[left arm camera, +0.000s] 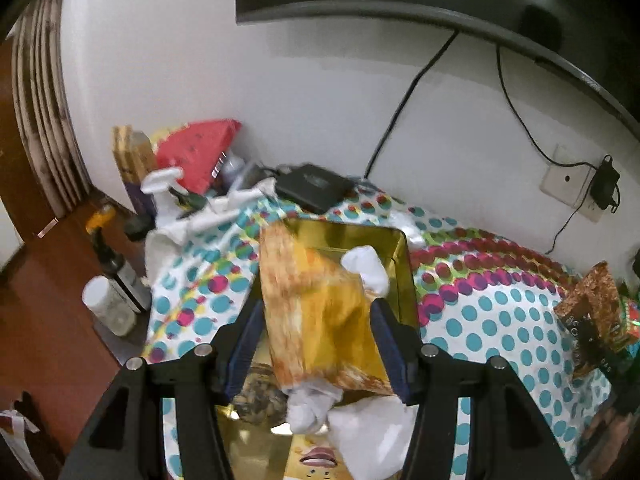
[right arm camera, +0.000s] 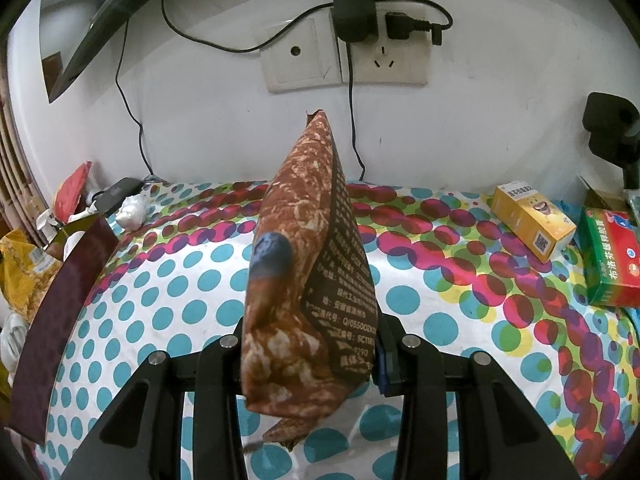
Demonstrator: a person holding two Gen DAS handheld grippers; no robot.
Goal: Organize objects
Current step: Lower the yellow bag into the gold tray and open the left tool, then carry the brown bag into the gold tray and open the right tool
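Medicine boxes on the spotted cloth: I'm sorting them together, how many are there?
2: a yellow box near the wall, a green and red box at the right edge. Others may be hidden.

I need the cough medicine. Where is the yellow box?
Right wrist view, far right: the yellow box lies on the dotted cloth, beside the green box.

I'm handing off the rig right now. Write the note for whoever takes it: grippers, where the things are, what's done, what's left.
Left gripper: shut on a yellow snack bag, held above the open gold tin; white wrapped pieces sit by it.
Right gripper: shut on a brown snack bag, held upright over the dotted tablecloth.
Elsewhere: yellow medicine box and green-red medicine box lie on the cloth at the right; bottles and a red packet crowd the left end.
Done: both bags picked up.
Left: place both bags, then sort the boxes and the clutter.
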